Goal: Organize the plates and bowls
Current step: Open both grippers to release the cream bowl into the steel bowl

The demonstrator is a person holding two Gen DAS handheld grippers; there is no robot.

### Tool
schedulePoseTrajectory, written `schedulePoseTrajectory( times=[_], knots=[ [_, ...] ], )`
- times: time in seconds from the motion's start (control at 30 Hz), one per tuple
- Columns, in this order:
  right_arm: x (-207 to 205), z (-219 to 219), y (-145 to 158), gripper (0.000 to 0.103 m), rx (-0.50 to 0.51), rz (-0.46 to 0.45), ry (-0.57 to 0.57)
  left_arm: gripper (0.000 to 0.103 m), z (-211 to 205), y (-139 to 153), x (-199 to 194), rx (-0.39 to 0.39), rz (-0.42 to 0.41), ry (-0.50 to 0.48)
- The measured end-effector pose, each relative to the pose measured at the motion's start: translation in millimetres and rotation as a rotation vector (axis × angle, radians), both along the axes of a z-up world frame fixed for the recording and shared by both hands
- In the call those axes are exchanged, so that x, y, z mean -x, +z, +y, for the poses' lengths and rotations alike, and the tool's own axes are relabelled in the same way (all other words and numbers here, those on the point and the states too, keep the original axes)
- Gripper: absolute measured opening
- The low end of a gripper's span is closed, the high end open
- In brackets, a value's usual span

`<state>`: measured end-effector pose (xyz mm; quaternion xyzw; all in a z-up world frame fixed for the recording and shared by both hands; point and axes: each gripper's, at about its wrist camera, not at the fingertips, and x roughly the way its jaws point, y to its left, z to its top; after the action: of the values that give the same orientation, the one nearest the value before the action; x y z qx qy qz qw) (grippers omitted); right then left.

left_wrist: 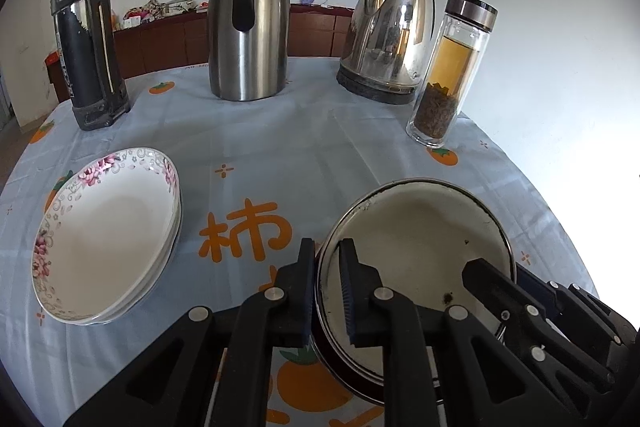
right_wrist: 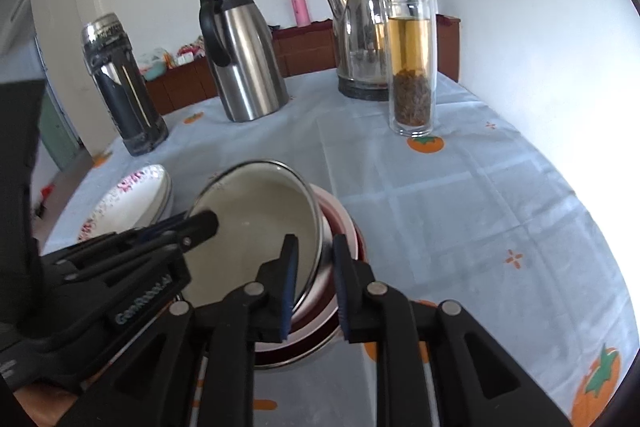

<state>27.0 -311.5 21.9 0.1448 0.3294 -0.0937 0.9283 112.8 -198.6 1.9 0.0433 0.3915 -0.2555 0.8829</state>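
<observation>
A white enamel bowl (left_wrist: pixel 424 227) with a metal rim is tilted above a red bowl (right_wrist: pixel 340 227) beneath it. My left gripper (left_wrist: pixel 328 255) straddles its left rim, one finger inside and one outside, with gaps showing. My right gripper (right_wrist: pixel 314 255) straddles its right rim the same way (right_wrist: pixel 256 211). I cannot tell whether the pads press the rim. A stack of flowered white plates (left_wrist: pixel 108 239) lies to the left, also in the right wrist view (right_wrist: pixel 136 199).
At the back of the table stand a dark thermos (left_wrist: pixel 88 39), a steel carafe (left_wrist: pixel 250 23), an electric kettle (left_wrist: pixel 388 39) and a glass tea bottle (left_wrist: pixel 448 75). The tablecloth (left_wrist: pixel 280 147) is pale blue with orange prints. A white wall is close on the right.
</observation>
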Motion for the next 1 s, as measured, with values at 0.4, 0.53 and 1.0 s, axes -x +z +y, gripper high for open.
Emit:
schedulePoseTrajectory(
  times=[0.4, 0.53, 1.0],
  knots=[
    [16.0, -14.9, 8.5, 0.024, -0.063, -0.092, -0.051, 0.019, -2.1, 7.8, 7.8, -0.019, -0.036, 0.0],
    [21.1, -17.0, 4.4, 0.04, -0.081, -0.104, -0.071, 0.044, 2.1, 12.0, 9.8, -0.023, -0.068, 0.018],
    [27.3, -5.5, -5.5, 0.053, 0.007, -0.086, -0.097, 0.058, 8.0, 7.3, 12.5, -0.105, -0.174, 0.108]
  ],
)
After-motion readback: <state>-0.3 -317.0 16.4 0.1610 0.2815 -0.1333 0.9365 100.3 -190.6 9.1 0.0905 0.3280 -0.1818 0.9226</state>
